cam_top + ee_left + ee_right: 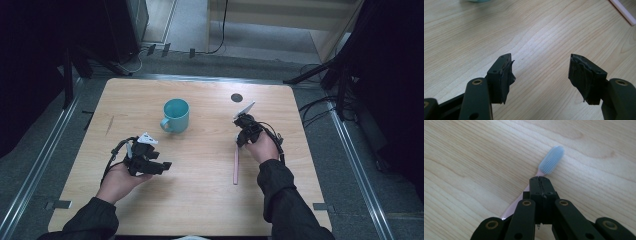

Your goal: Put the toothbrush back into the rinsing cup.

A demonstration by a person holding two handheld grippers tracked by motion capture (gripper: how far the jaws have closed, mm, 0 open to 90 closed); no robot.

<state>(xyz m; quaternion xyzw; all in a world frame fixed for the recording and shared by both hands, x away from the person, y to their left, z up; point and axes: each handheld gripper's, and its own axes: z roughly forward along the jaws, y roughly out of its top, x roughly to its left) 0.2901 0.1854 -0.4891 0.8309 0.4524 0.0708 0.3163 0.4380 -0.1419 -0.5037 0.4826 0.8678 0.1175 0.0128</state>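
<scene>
A pink toothbrush (235, 167) with a pale blue head (551, 160) lies flat on the wooden table (200, 190), right of centre. My right gripper (240, 141) (540, 180) is shut, its jaws pressed together right over the brush's neck; nothing shows between them. A teal mug (176, 115) stands upright behind the table's middle, handle toward the front left. My left gripper (165, 165) (540, 67) is held open above bare wood at the front left, nothing between its jaws. The brush handle (622, 12) crosses the top right corner of the left gripper view.
A small dark round mark (236, 97) sits near the table's far edge. Black stand legs and cables (320, 107) lie on the floor at both sides of the table. Metal rails (45, 150) run along the floor.
</scene>
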